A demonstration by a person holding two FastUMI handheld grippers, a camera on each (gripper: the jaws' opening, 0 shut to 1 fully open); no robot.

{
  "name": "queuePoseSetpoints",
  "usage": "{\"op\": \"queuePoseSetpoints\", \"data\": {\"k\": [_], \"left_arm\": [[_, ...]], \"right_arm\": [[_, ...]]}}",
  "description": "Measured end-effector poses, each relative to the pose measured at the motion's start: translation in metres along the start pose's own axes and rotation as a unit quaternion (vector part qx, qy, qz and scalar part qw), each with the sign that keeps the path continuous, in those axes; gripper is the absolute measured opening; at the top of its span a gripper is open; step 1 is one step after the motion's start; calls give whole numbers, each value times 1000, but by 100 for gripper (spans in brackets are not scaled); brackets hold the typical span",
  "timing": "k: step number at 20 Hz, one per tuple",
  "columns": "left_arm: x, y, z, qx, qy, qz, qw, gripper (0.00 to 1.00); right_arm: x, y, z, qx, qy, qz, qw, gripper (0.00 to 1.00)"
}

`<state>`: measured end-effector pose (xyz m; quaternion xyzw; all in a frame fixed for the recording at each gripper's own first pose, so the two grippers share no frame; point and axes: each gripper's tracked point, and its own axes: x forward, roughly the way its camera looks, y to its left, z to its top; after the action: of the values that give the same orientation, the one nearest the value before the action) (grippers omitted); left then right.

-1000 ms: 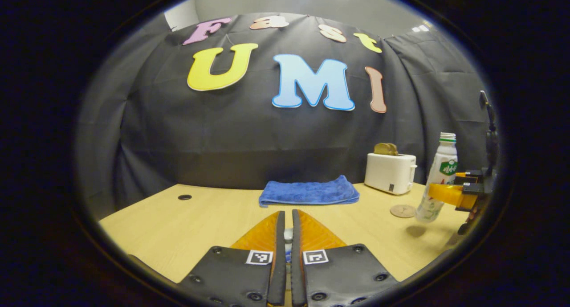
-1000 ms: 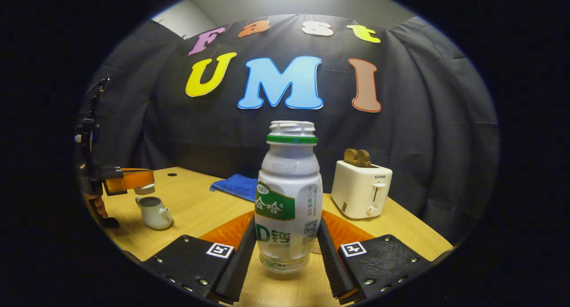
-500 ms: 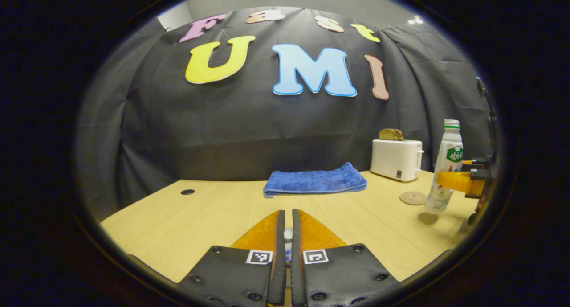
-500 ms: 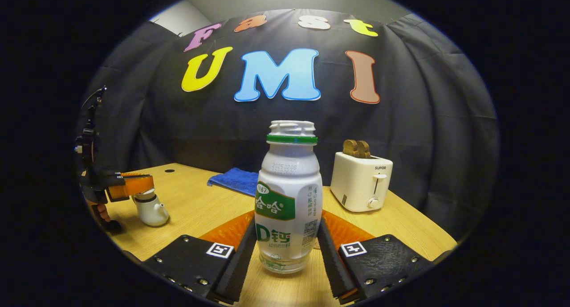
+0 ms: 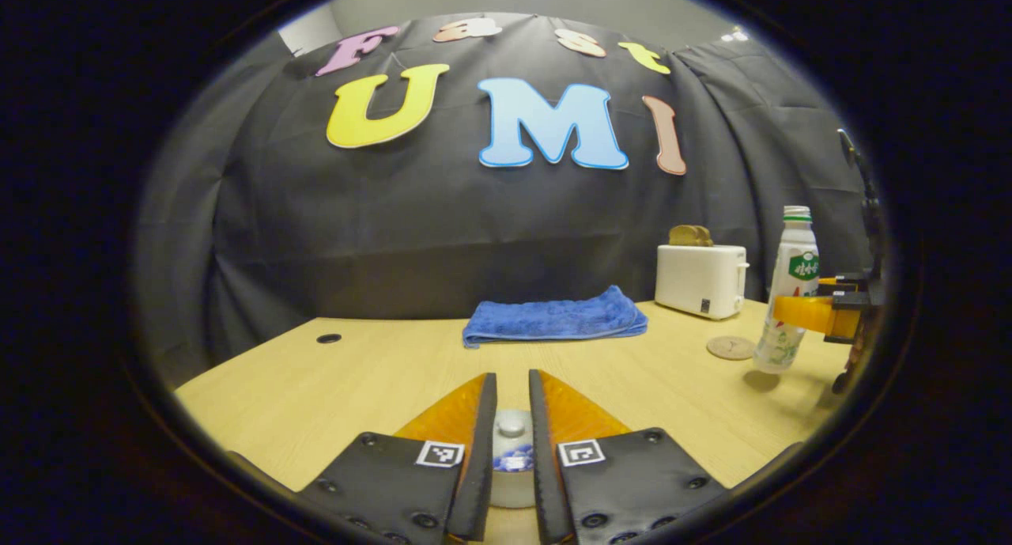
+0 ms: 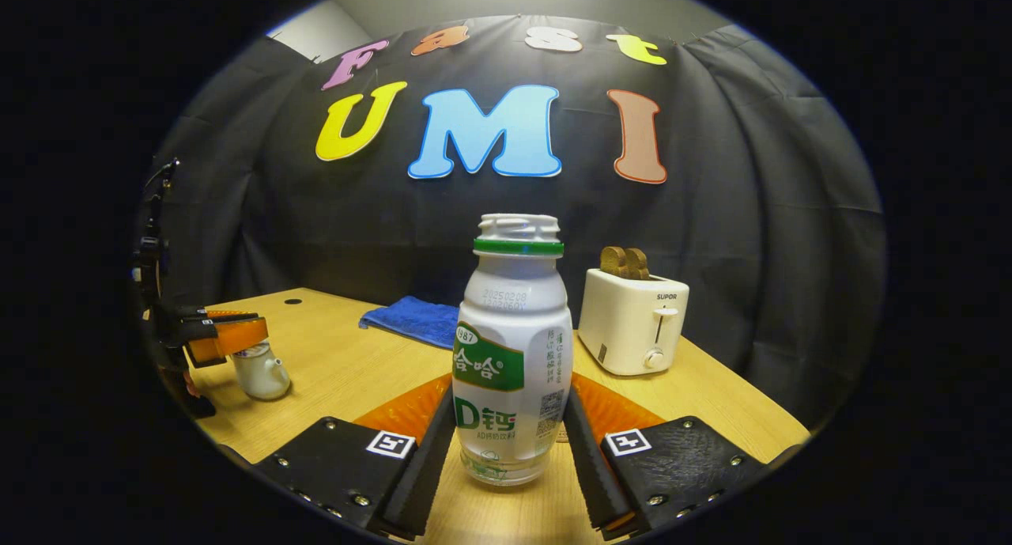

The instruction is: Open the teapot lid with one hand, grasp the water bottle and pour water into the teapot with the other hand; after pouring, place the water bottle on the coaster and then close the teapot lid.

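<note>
A: Left gripper view: the teapot lid (image 5: 511, 427) sits on the teapot (image 6: 259, 373), left gripper (image 5: 512, 450) released around the knob, level over the wooden table (image 5: 356, 379).

B: So only the water bottle (image 6: 512, 355) seems left. The right gripper (image 6: 510, 442) clasps it upright, beside the coaster (image 5: 730, 347), not on it.
</note>
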<state>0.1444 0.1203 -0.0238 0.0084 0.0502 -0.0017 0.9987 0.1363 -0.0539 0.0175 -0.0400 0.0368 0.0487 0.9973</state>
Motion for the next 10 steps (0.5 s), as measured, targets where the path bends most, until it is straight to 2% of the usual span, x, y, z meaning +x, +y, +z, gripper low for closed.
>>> {"op": "queuePoseSetpoints", "data": {"k": [1, 5, 7, 9, 10], "left_arm": [[-1, 0, 1, 1, -3, 0, 1000, 37], [-13, 0, 14, -1, -27, 0, 1000, 47], [-21, -14, 29, -14, -50, -26, 998, 51], [-34, -24, 47, -11, -80, -43, 996, 60], [-41, -25, 58, -6, -99, -43, 994, 73]], "right_arm": [[2, -2, -1, 1, 1, -3, 1000, 72], [7, -14, 5, 4, -3, -21, 1000, 72], [15, -27, 15, 8, -11, -34, 999, 72], [29, -51, 13, 6, -5, -60, 998, 72], [37, -56, 10, 22, 1, -60, 998, 72]]}}
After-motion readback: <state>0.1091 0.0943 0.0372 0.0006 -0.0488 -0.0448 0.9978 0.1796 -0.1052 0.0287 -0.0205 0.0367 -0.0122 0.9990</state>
